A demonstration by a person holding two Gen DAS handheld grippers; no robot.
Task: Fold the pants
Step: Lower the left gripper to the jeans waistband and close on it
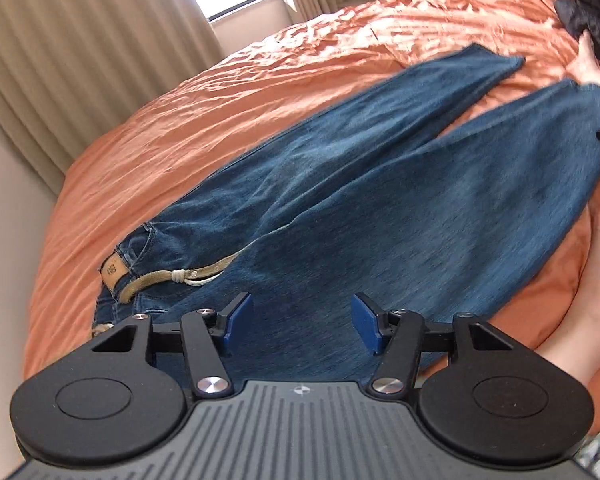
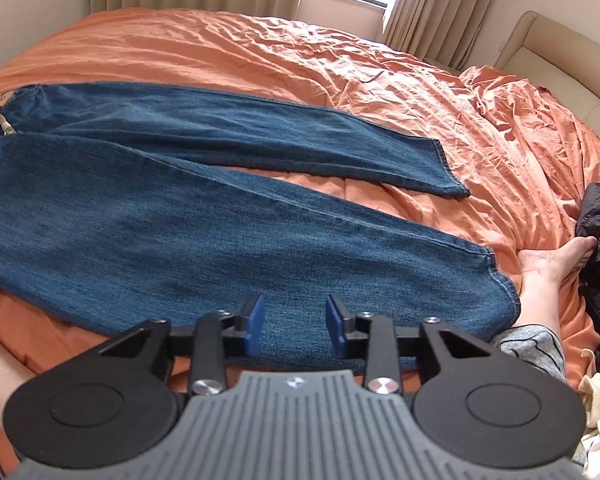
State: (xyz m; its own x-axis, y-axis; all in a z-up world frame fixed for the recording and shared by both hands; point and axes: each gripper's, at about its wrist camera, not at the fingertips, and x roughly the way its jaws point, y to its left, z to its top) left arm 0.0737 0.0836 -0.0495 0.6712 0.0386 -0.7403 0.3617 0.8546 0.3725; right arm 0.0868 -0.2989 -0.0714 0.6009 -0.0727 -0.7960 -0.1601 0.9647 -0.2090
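Nearest us, our left gripper (image 1: 302,322) hangs over the jeans (image 1: 380,184) near the waistband (image 1: 172,276), jaws apart with nothing between them. Our right gripper (image 2: 295,322) hovers over the near leg (image 2: 260,248), jaws narrower yet apart, with no denim pinched. The jeans lie flat on the orange bedspread (image 2: 260,52), waist toward 9 o'clock in the right view, legs splayed toward 3 and 4 o'clock. The far leg (image 2: 300,140) lies well apart from the near one. The risk we see: pinching bedspread along with denim, or catching only the top layer, would drag the cover or leave a crooked fold. A bare foot (image 2: 556,256) lies near the hem at 3 o'clock and could snag it.
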